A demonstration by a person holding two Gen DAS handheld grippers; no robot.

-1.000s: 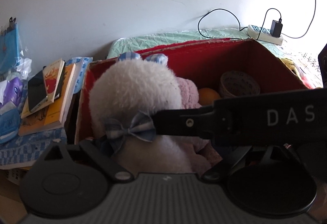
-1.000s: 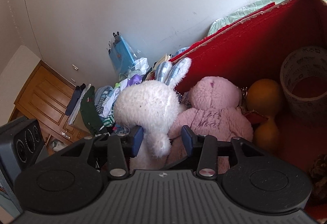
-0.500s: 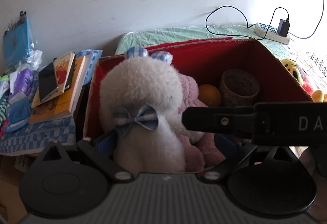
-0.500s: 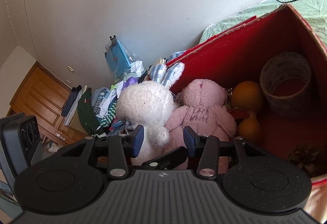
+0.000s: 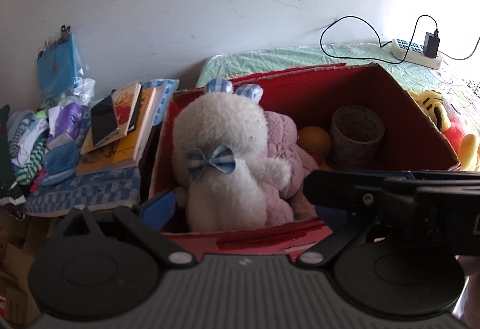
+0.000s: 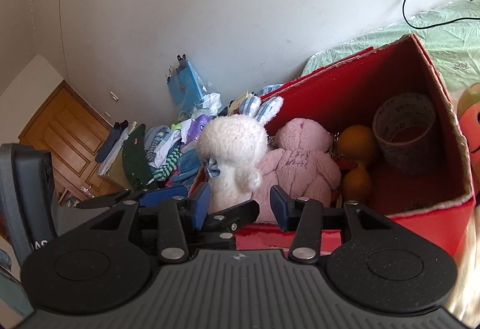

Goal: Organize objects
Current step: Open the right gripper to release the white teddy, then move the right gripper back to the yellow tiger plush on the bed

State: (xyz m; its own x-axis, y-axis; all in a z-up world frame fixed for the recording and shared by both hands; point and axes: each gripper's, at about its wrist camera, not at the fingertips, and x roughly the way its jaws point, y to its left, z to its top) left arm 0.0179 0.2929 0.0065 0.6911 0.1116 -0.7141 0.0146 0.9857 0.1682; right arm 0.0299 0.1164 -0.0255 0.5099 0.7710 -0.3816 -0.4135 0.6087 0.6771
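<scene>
A white plush rabbit with a blue checked bow sits upright at the left end of a red cardboard box; it also shows in the right wrist view. A pink plush leans against it. A tape roll and orange gourd-shaped toys lie further right in the box. My left gripper is open, just outside the box's near wall, empty. My right gripper is open and empty, also at the near wall. The right gripper's body crosses the left wrist view on the right.
Books and a phone lie stacked left of the box on a blue checked cloth. Clothes are piled further left. A yellow and red plush lies right of the box. A power strip sits on the green bedsheet behind. A wooden door shows at left.
Both grippers have drawn back out of the box and away from the white rabbit, which stays sitting in the box. The box now shows more fully in both views.
</scene>
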